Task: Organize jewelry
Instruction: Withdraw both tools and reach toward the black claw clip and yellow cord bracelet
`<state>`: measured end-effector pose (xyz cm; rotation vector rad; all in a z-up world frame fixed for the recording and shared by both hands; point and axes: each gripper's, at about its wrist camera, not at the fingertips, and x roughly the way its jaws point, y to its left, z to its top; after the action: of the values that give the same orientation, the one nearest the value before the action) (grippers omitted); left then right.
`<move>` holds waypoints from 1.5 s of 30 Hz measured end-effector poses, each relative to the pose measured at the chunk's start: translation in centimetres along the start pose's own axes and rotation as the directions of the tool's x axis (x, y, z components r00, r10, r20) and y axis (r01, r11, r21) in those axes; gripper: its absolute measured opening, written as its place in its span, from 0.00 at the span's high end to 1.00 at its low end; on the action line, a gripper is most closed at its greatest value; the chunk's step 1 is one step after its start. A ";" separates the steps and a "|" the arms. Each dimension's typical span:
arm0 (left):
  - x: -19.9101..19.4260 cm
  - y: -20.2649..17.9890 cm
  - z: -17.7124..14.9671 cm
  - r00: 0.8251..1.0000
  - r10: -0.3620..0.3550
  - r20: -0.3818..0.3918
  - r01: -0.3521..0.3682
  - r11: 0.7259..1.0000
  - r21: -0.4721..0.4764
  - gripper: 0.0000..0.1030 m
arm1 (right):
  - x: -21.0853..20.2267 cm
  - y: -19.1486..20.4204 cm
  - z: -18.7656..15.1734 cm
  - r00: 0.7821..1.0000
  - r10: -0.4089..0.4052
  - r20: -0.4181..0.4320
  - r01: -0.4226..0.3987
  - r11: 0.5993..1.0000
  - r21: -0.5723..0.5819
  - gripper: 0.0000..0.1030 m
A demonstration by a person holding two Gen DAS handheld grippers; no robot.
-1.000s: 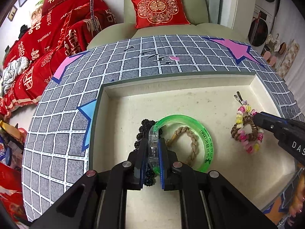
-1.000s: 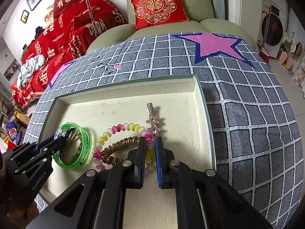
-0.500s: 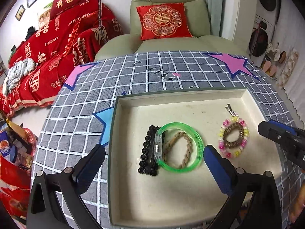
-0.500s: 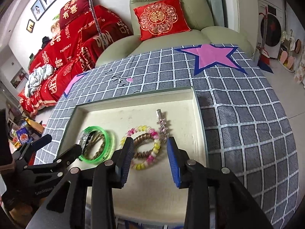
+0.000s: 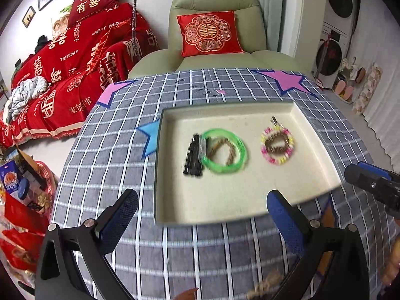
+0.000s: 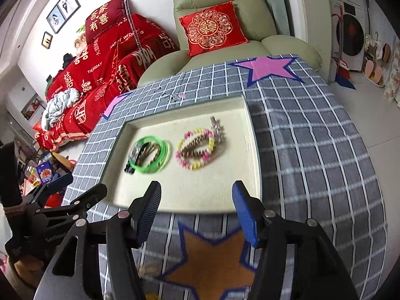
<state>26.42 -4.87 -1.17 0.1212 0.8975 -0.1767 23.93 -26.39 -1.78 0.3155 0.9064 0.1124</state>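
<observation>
A cream tray (image 5: 225, 200) (image 6: 200, 192) lies on the checked tablecloth. In it lie a green bangle (image 5: 240, 147) (image 6: 166, 150) around a braided cord, a black bead bracelet (image 5: 192, 157) at its left, and a pink-yellow bead bracelet (image 5: 276, 160) (image 6: 195, 165) around a brown coil tie, with a silver hair clip (image 6: 217, 128) beside it. My left gripper (image 5: 202, 212) is open and empty, pulled back over the tray's near edge. My right gripper (image 6: 196, 207) is open and empty at the tray's near edge.
The table's checked cloth (image 6: 312, 150) has pink, blue and orange stars. A green armchair with a red cushion (image 5: 208, 33) stands behind the table. A sofa under red covers (image 5: 75, 57) is at the left. A bit of braided cord (image 5: 265, 283) shows at the bottom edge.
Both grippers have opened, let go of the bangle and the bead bracelet, and drawn back from the tray. The jewelry stays in the tray.
</observation>
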 end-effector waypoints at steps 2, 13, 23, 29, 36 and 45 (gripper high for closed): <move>-0.8 0.1 -1.2 1.000 -0.004 0.003 0.004 1.000 0.003 0.00 | -0.7 0.0 -1.0 1.000 0.004 -0.004 -0.004 1.000 0.002 0.26; -3.7 1.5 -7.9 1.000 -0.019 -0.002 0.019 1.000 0.010 0.00 | -4.1 1.2 -7.9 0.999 0.010 -0.034 -0.011 1.000 -0.026 0.26; -3.7 -0.1 -11.8 0.994 -0.095 -0.056 0.098 0.994 0.040 0.00 | -4.5 2.1 -13.9 0.996 -0.034 -0.088 0.027 0.997 -0.076 0.26; -2.5 -1.6 -12.4 0.989 -0.114 -0.094 0.120 0.991 0.053 0.00 | -4.8 1.5 -16.0 0.993 -0.057 -0.102 0.049 0.996 -0.080 0.26; -0.9 -2.5 -13.0 0.989 -0.071 -0.128 0.081 0.994 0.071 0.00 | -4.6 1.1 -17.1 0.991 -0.069 -0.113 0.060 0.995 -0.078 0.26; -0.3 -2.4 -13.4 0.987 -0.080 -0.141 0.090 0.994 0.065 0.12 | -4.0 1.8 -17.4 0.991 -0.064 -0.119 0.053 0.995 -0.090 0.26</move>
<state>15.48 -4.77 -9.25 0.1628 1.0353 -0.2821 7.88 -21.76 -8.18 0.2028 1.0281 0.1172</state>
